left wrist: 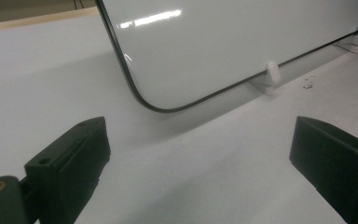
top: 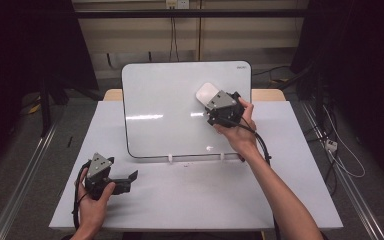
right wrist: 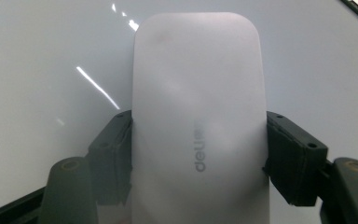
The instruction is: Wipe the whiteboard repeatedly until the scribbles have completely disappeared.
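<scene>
A whiteboard [top: 165,110] leans back on the white table, held by small white clips [left wrist: 271,74] along its lower edge. My right gripper [top: 215,102] is shut on a white board eraser [right wrist: 198,116], pressed flat against the board's upper right area [right wrist: 37,56]. The eraser [top: 206,92] sticks out past the jaws, which clamp its two long sides. My left gripper [top: 130,179] rests low on the table near the front left, open with nothing between its jaws. It faces the board's lower left corner [left wrist: 154,105].
The white table [top: 195,200] has bare room in front of the board. Small specks [left wrist: 309,83] lie on the table near a clip. Cables and dark stands flank the table on the floor.
</scene>
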A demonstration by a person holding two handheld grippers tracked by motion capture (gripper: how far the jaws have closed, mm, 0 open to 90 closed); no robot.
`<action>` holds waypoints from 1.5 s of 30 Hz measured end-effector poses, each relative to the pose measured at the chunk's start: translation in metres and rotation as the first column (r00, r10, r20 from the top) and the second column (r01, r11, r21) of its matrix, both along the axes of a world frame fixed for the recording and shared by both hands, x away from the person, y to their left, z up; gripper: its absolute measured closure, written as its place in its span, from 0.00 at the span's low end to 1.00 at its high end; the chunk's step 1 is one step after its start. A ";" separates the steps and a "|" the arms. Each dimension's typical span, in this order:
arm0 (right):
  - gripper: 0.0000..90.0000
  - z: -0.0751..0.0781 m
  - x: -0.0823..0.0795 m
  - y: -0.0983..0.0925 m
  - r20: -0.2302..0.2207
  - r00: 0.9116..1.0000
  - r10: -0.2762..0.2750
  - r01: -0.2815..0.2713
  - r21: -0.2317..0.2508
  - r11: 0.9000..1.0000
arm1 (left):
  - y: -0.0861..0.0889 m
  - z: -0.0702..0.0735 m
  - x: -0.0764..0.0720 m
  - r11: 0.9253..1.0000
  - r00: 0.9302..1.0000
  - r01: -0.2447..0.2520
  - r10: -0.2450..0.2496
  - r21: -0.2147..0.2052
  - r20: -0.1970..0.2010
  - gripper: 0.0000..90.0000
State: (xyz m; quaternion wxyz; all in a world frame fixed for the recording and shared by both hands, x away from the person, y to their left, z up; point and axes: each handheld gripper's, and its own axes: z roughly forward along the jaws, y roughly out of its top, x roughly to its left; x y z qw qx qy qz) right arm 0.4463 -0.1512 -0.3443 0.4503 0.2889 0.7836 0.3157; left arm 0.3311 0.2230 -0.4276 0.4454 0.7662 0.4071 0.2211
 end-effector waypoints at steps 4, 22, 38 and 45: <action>0.35 -0.009 -0.006 0.012 -0.001 0.999 0.036 -0.036 -0.009 0.999 | 0.000 0.000 0.000 1.000 1.000 0.000 0.000 0.000 0.000 0.05; 0.35 -0.030 -0.024 0.032 -0.021 0.992 0.124 -0.125 -0.073 0.989 | 0.001 -0.001 0.001 1.000 1.000 0.004 -0.004 0.004 -0.001 0.05; 0.35 0.006 0.004 -0.011 -0.003 1.000 -0.002 0.002 0.015 1.000 | 0.002 0.000 0.000 1.000 1.000 -0.002 0.002 0.005 0.002 0.05; 0.35 0.024 0.017 -0.043 -0.002 0.997 -0.079 0.079 0.070 0.994 | 0.003 0.000 0.000 1.000 1.000 -0.006 0.006 0.003 0.002 0.05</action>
